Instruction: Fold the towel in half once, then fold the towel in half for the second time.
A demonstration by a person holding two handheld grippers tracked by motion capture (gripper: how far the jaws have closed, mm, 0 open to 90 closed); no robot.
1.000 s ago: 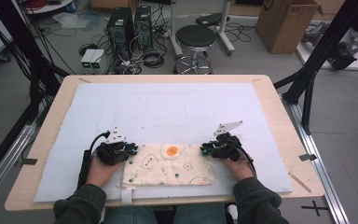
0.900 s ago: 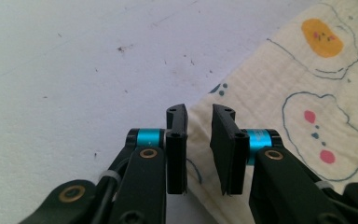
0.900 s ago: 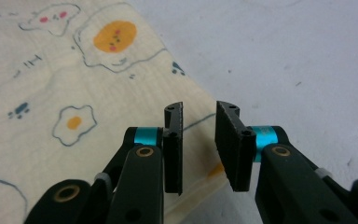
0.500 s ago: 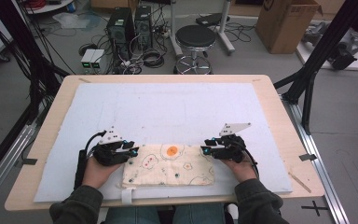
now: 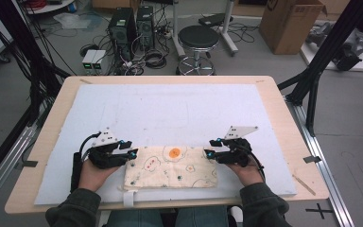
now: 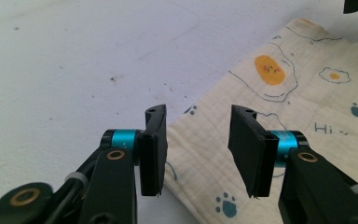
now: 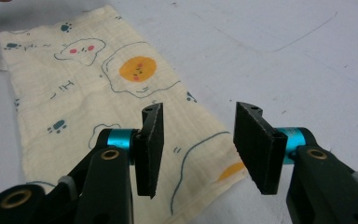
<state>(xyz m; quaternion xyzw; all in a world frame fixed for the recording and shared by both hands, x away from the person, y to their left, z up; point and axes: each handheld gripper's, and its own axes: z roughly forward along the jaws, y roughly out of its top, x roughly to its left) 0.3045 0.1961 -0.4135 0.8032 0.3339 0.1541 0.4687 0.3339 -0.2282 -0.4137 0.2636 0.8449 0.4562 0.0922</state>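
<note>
While your forearms reach in low from the near edge, your left gripper (image 5: 125, 148) and right gripper (image 5: 211, 147) hover at opposite ends of the folded cloth (image 5: 171, 166) lying flat on the white mat (image 5: 170, 109), jaws just opened, gripping nothing.

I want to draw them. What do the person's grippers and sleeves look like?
Each gripper, left gripper and right gripper, is black with flat ridged pads, turquoise rings, brass rivets, a pale three-cornered plate on top and a black cable. The sleeves are dark olive green.
</note>
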